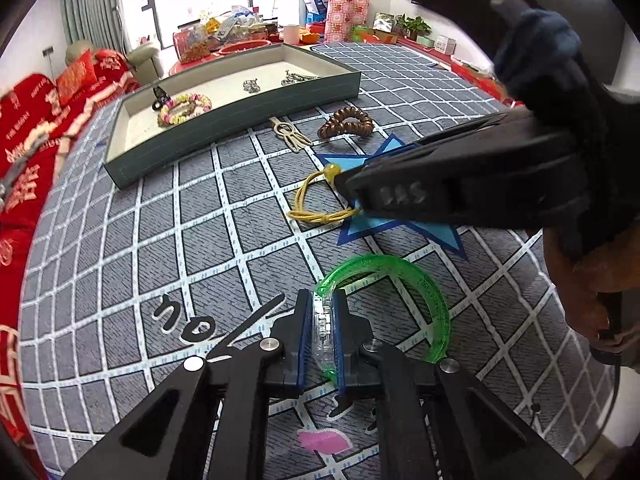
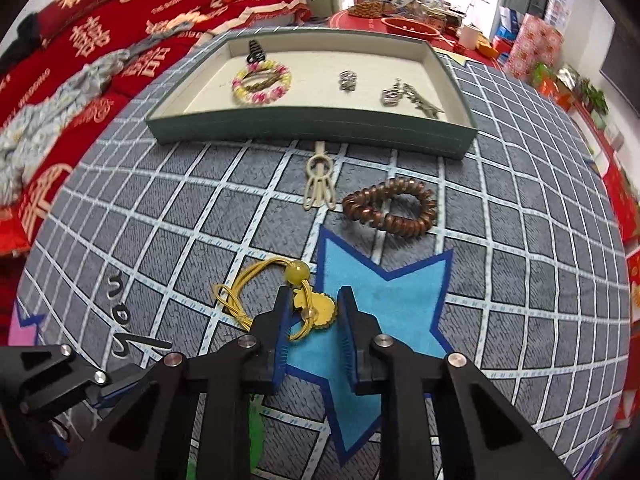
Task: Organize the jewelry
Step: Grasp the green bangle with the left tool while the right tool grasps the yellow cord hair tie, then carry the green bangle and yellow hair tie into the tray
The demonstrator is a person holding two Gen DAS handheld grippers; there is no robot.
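The grey checked mat fills most of both views, and the green tray lies across the upper middle of the right wrist view. The tray already holds a pink and yellow bead bracelet, a black clip and some silver pieces. Just below the tray, on the mat, lie a cream hair clip and a brown spiral hair tie, both untouched.

This looks like the pick-up step, done with both hands at once. In the left wrist view, at lower centre, the left gripper has its jaws clamped on the clear clasp section of the green bangle, which rests on the mat. In the right wrist view, the right gripper has its jaws drawn in around the charm of the yellow cord bracelet, on the blue star; the left pad touches, a sliver of gap shows on the right.

Next, I judge, both pieces need lifting clear and carrying up-frame over the tray wall, to bare spots on its floor.
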